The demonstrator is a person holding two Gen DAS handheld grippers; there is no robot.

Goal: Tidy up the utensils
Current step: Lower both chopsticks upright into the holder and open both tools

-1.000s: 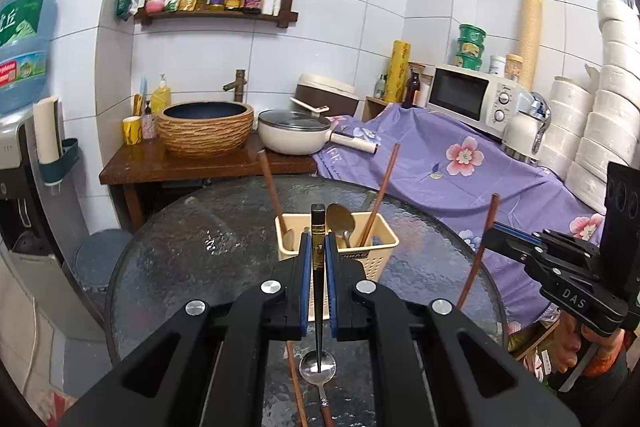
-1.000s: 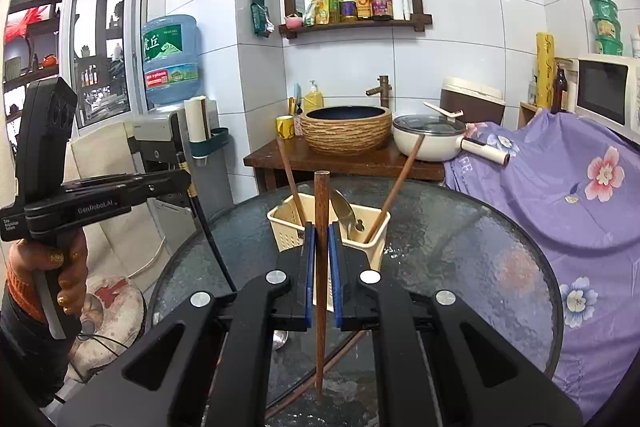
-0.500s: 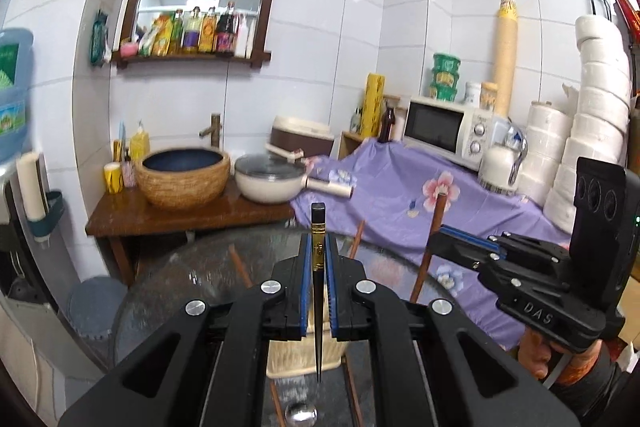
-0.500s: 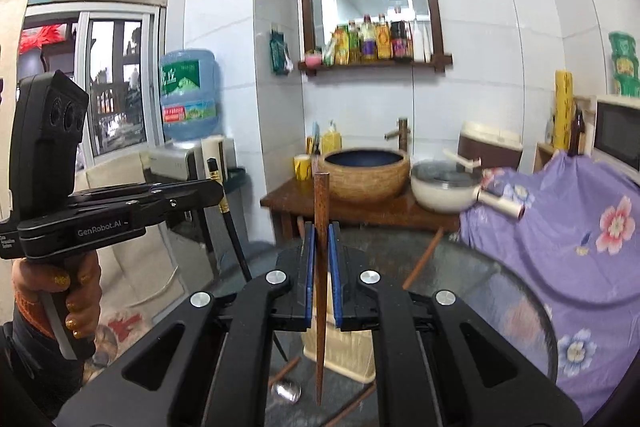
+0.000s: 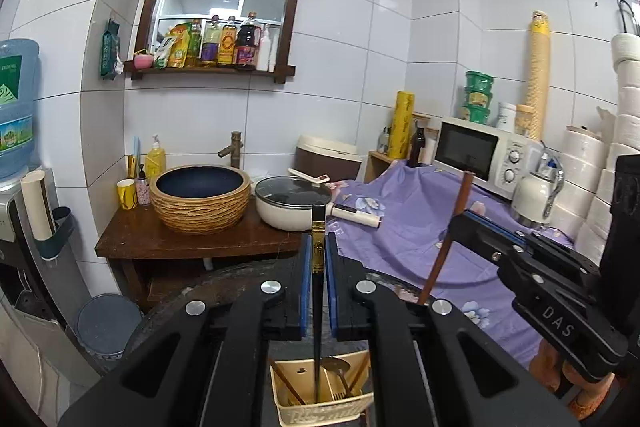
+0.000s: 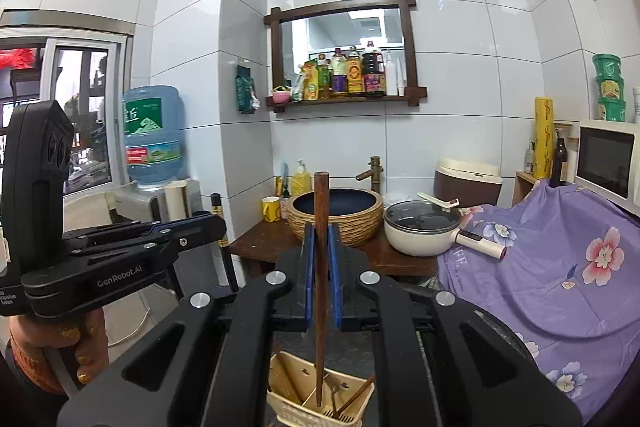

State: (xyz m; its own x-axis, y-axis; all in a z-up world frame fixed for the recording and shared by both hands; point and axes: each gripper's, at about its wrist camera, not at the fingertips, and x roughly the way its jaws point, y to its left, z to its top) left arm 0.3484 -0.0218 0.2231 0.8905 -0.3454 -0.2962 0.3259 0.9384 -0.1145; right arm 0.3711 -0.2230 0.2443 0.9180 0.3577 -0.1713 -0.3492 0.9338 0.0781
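Note:
My left gripper [image 5: 318, 261] is shut on a black-handled spoon [image 5: 318, 227] with a gold band, held upright. Its stem runs down to the cream utensil basket [image 5: 298, 415] at the bottom edge; whether its end is inside I cannot tell. Several chopsticks and a spoon stand in the basket. My right gripper [image 6: 320, 255] is shut on a brown wooden chopstick [image 6: 320, 203], also upright, its lower tip over the basket [image 6: 280, 405]. Each gripper shows in the other's view: the right gripper [image 5: 460, 223] at the right, the left gripper [image 6: 218, 223] at the left.
The basket stands on a round glass table [image 6: 500, 331]. Behind it a wooden stand [image 5: 192, 239] carries a woven basin and a lidded pan [image 5: 294, 207]. A purple flowered cloth [image 6: 560, 267] covers the counter with the microwave [image 5: 476, 155]. A water dispenser [image 6: 152, 131] stands at the left.
Both grippers have risen with their utensils still held. The basket and table have dropped to the bottom of both views, and the utensils' lower ends now line up with the basket.

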